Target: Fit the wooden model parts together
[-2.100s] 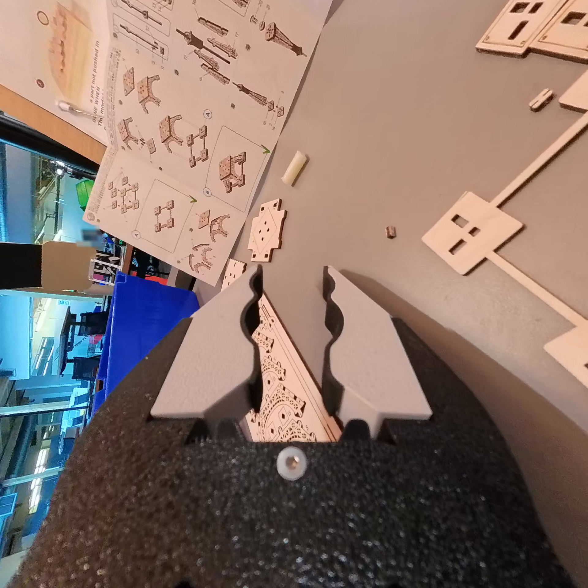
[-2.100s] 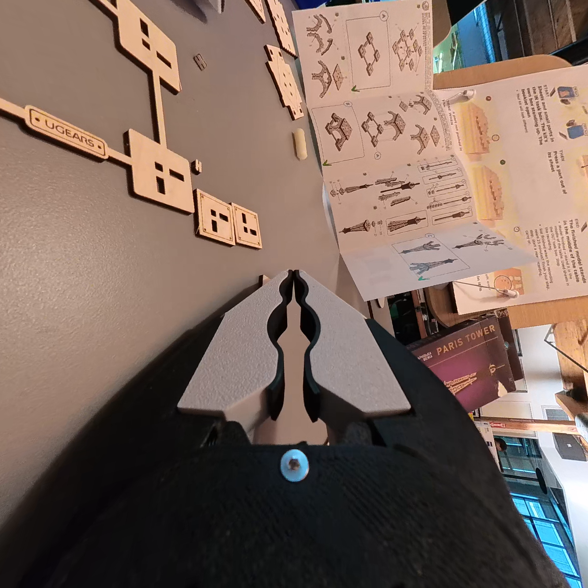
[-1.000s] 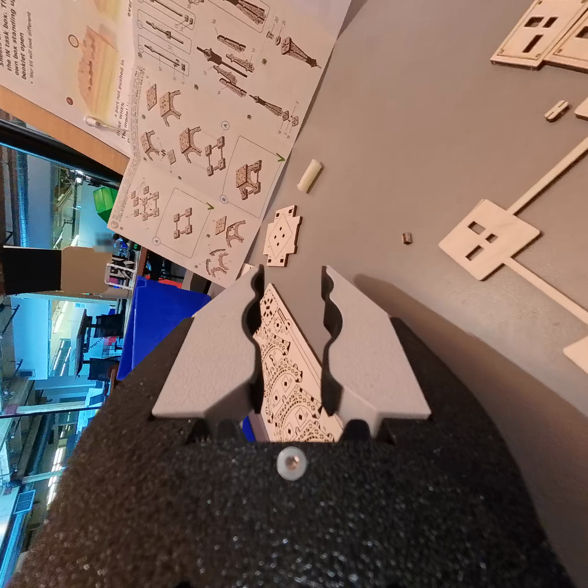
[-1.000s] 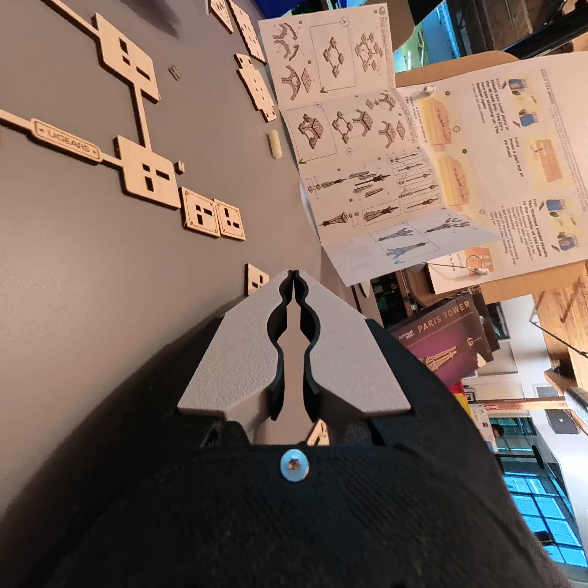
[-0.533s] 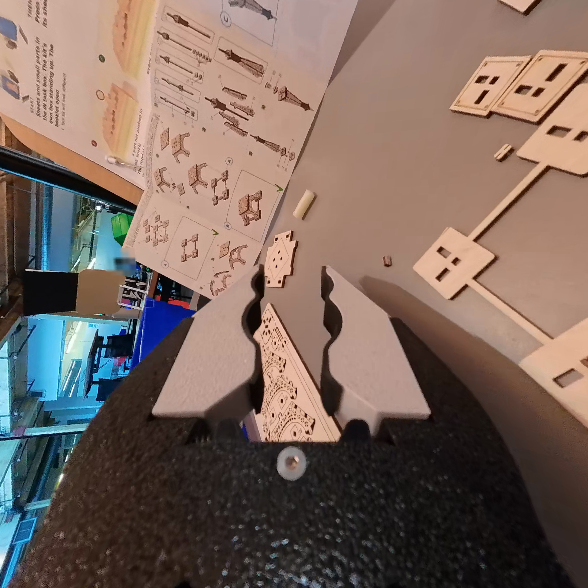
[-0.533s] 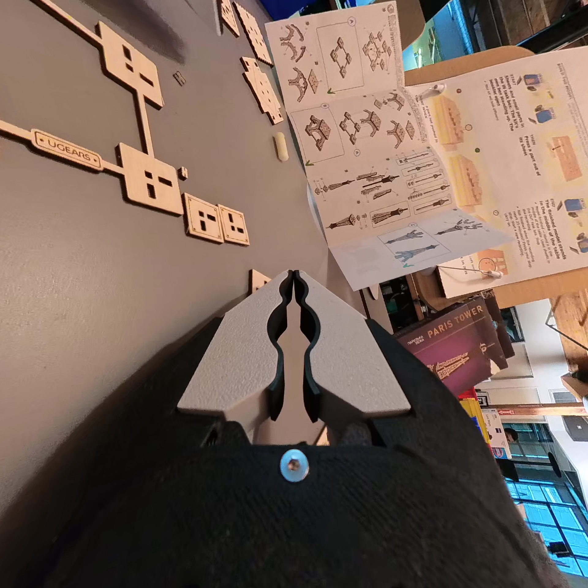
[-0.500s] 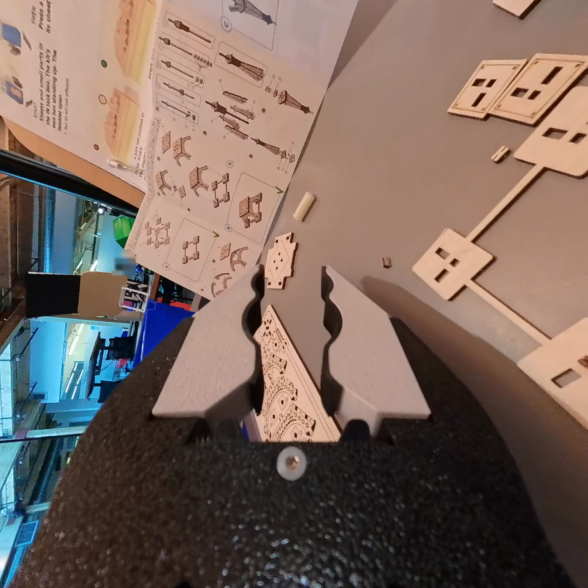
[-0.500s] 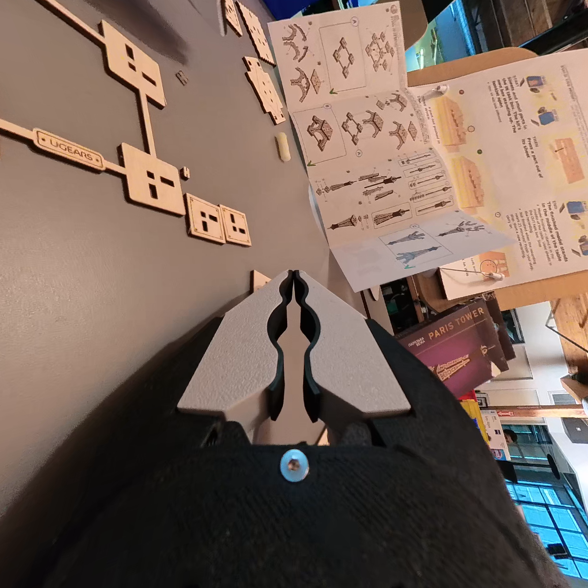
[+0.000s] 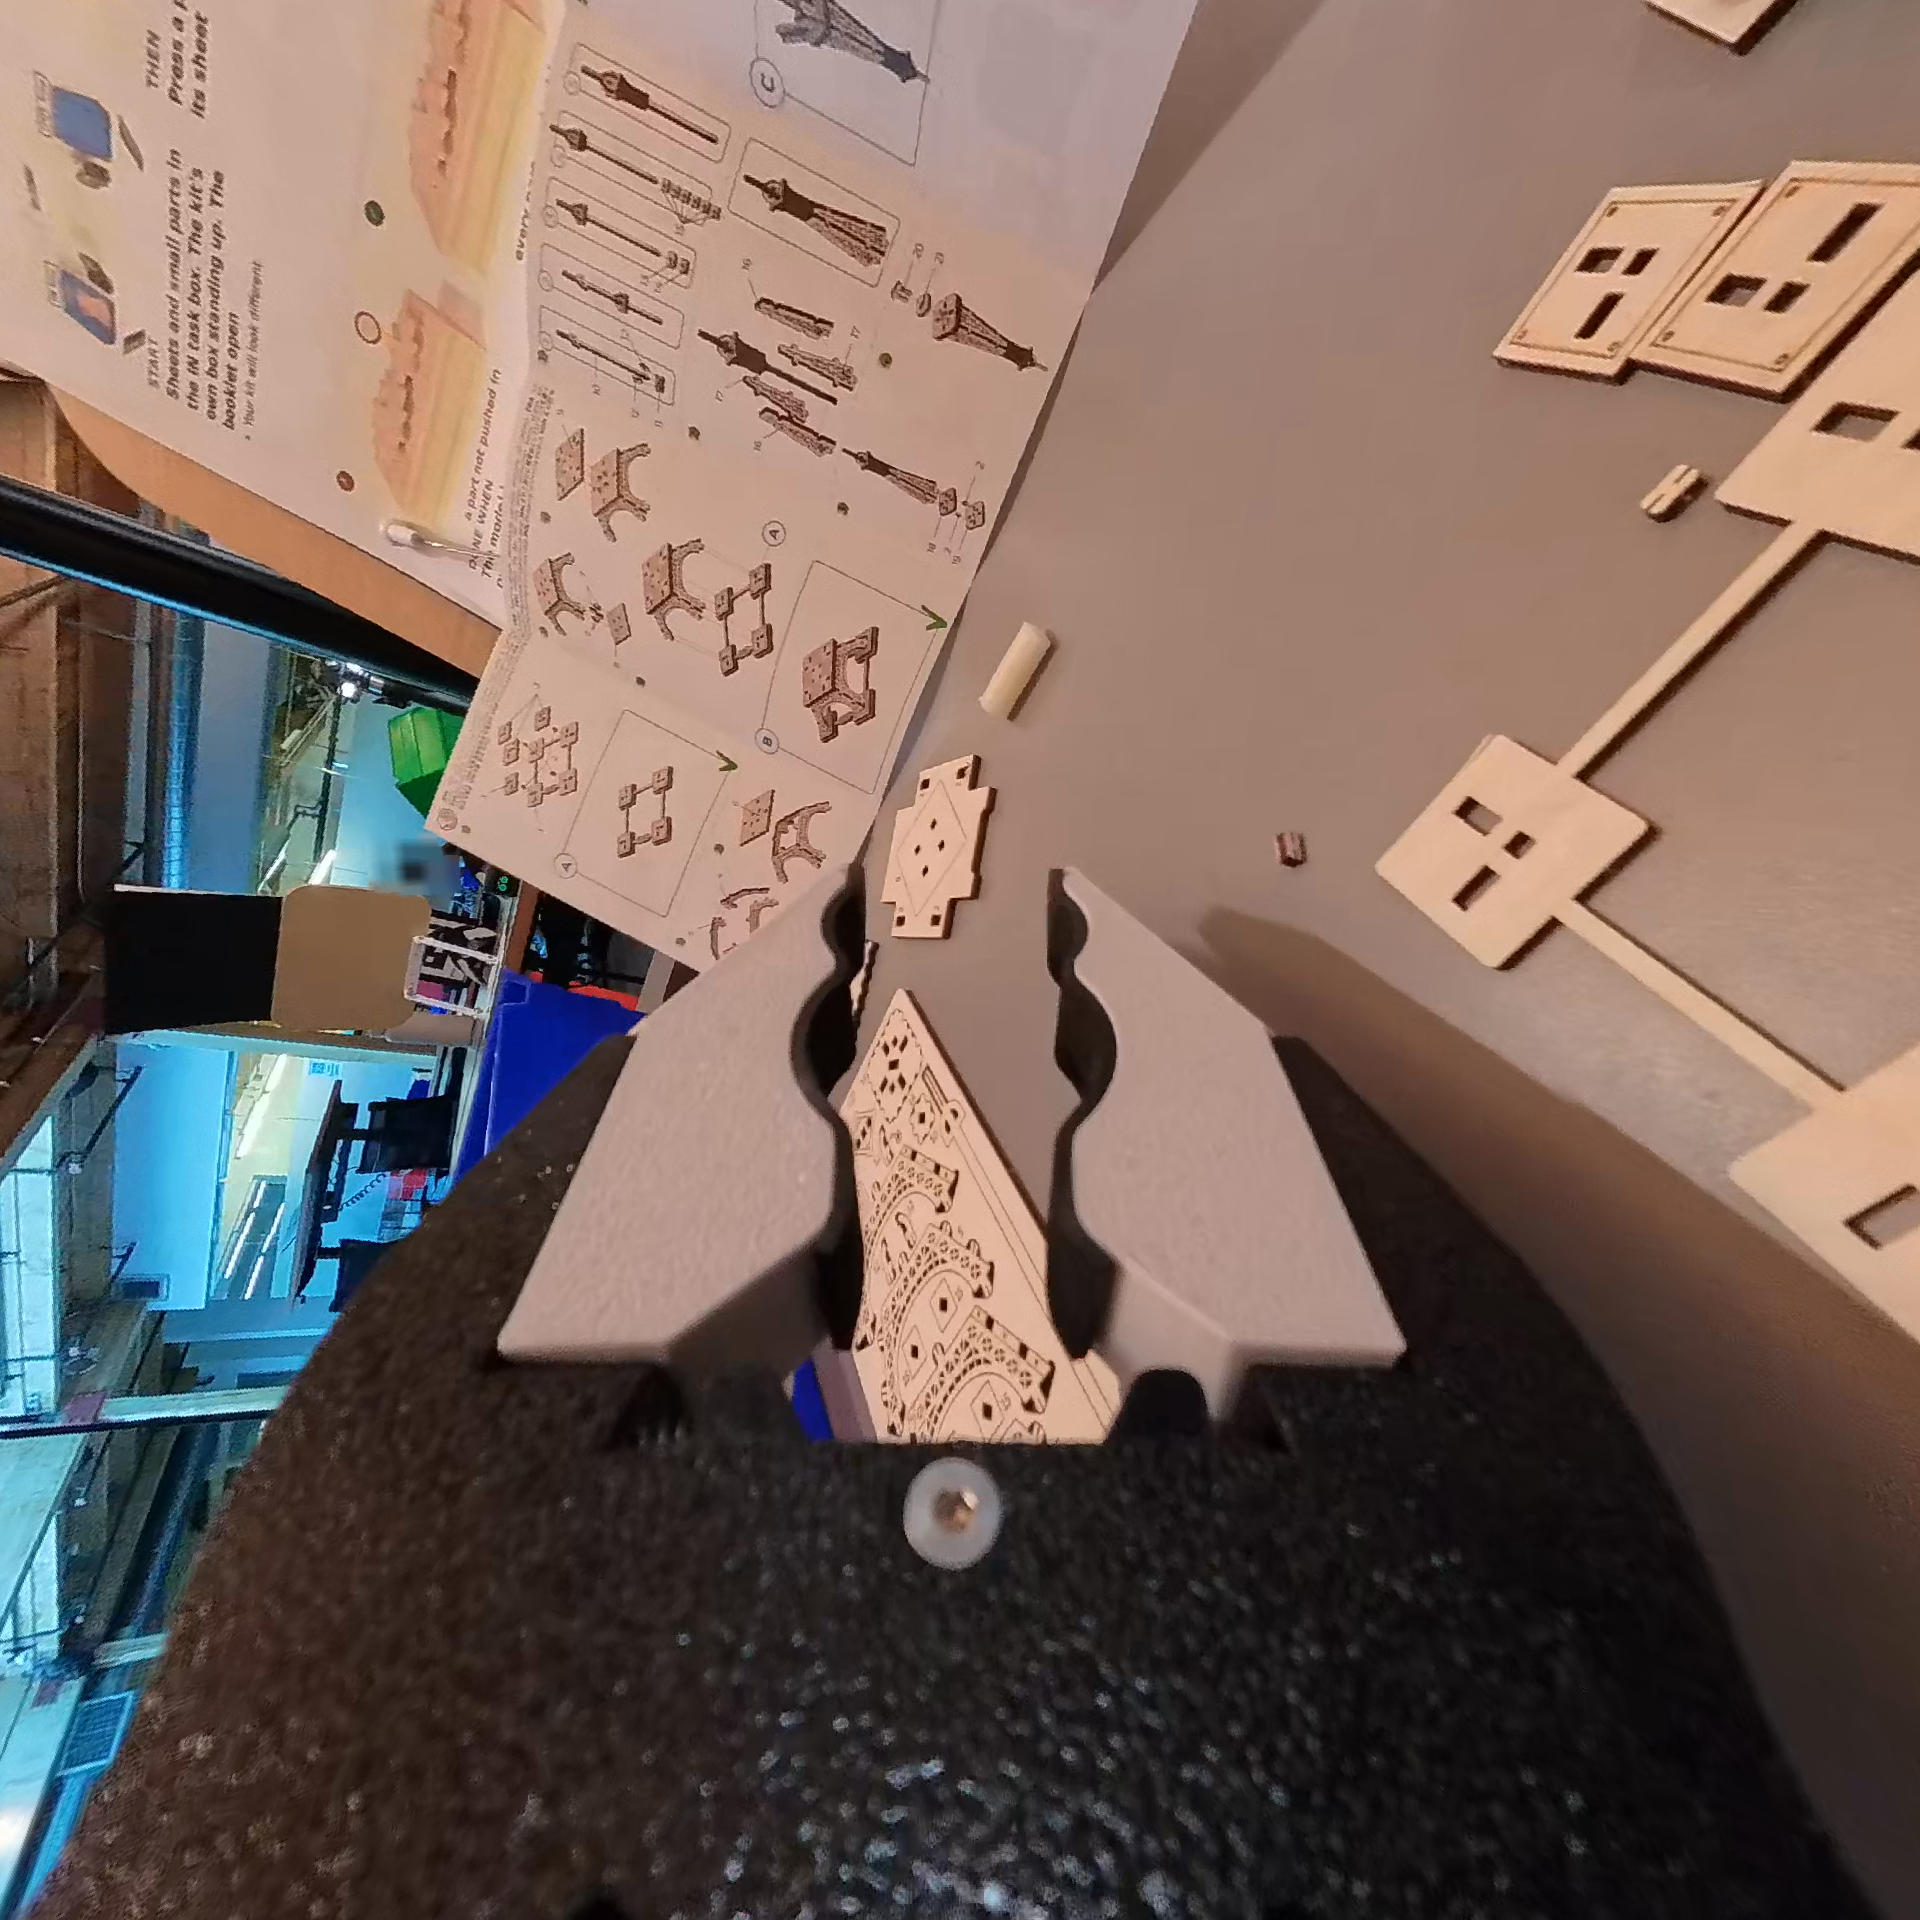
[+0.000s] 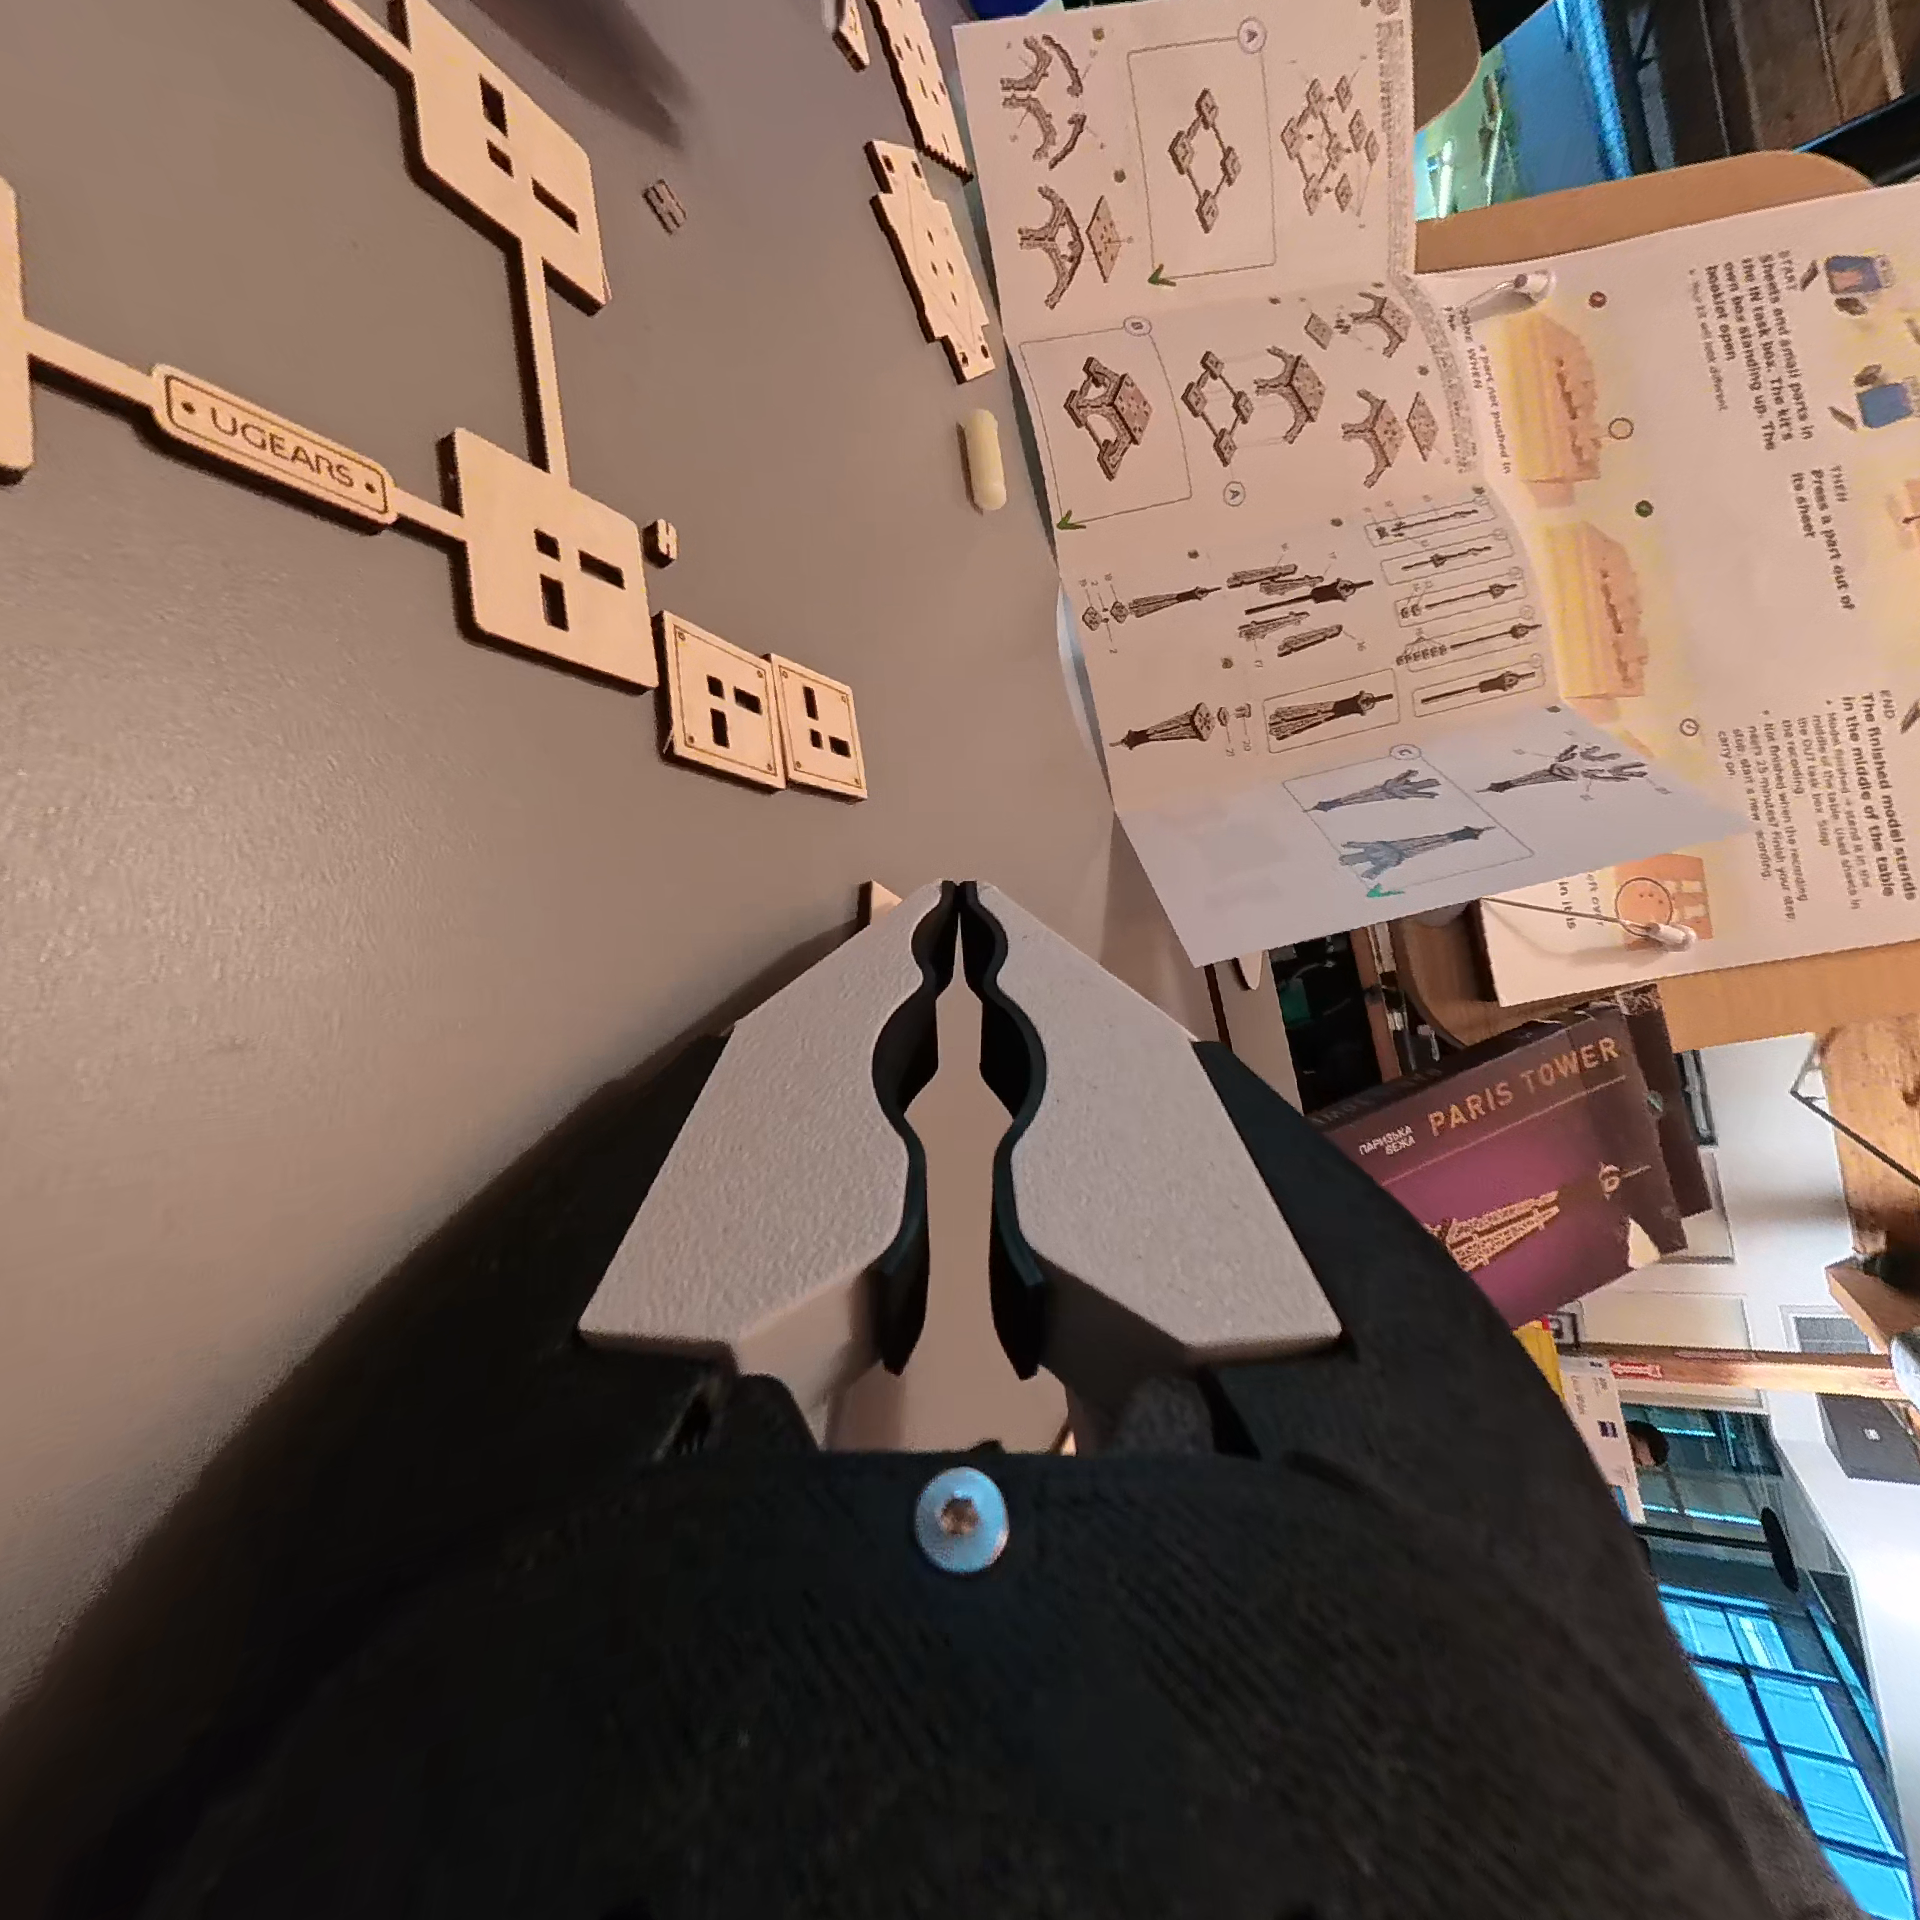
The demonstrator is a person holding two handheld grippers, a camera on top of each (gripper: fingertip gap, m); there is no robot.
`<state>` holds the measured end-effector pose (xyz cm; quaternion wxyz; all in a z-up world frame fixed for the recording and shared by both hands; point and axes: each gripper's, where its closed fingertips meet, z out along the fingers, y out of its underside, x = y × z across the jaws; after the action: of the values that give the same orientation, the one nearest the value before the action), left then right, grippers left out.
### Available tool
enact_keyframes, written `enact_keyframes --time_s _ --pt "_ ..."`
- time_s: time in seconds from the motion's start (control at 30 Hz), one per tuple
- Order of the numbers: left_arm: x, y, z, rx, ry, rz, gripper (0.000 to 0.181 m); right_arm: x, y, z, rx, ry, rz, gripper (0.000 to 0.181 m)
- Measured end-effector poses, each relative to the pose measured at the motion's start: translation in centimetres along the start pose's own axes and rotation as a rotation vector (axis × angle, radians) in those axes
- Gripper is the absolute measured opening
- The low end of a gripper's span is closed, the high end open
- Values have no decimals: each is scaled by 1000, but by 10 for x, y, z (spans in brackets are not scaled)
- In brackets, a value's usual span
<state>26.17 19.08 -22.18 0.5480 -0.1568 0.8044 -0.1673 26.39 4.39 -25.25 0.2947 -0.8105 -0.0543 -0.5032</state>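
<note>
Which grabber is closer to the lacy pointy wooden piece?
Left. The left gripper is open, and the lacy wooden piece shows between its fingers. The right gripper is shut, and its view shows that piece nowhere near.

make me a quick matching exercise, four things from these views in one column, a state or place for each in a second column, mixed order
Things:
1. left claw
2. right claw
3. white peg
4. instruction sheet

States or places:
A. shut, tips together
B. unfolded at the grey table's edge
C. open above a lattice-cut wooden panel
D. lying loose on the table beside the sheet

Pairs: 1-C, 2-A, 3-D, 4-B
</note>
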Motion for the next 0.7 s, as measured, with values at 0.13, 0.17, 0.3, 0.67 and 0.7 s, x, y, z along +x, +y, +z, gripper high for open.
enact_keyframes --time_s 0.13,0.17,0.3,0.67,0.7 --pt "-1 -4 -5 40 68 -81 29 1 0 1 -1 5 -3 0" --pt "0 -6 -8 64 106 -107 29 1 0 2 0 4 -6 0" --pt "15 -16 -24 163 366 -260 29 0 -2 2 9 3 -14 0" --pt "56 -20 -103 390 874 -241 40 -1 -3 2 25 -7 -13 0" --pt "55 -22 -102 420 854 -258 40 0 -3 2 25 -8 -12 0"
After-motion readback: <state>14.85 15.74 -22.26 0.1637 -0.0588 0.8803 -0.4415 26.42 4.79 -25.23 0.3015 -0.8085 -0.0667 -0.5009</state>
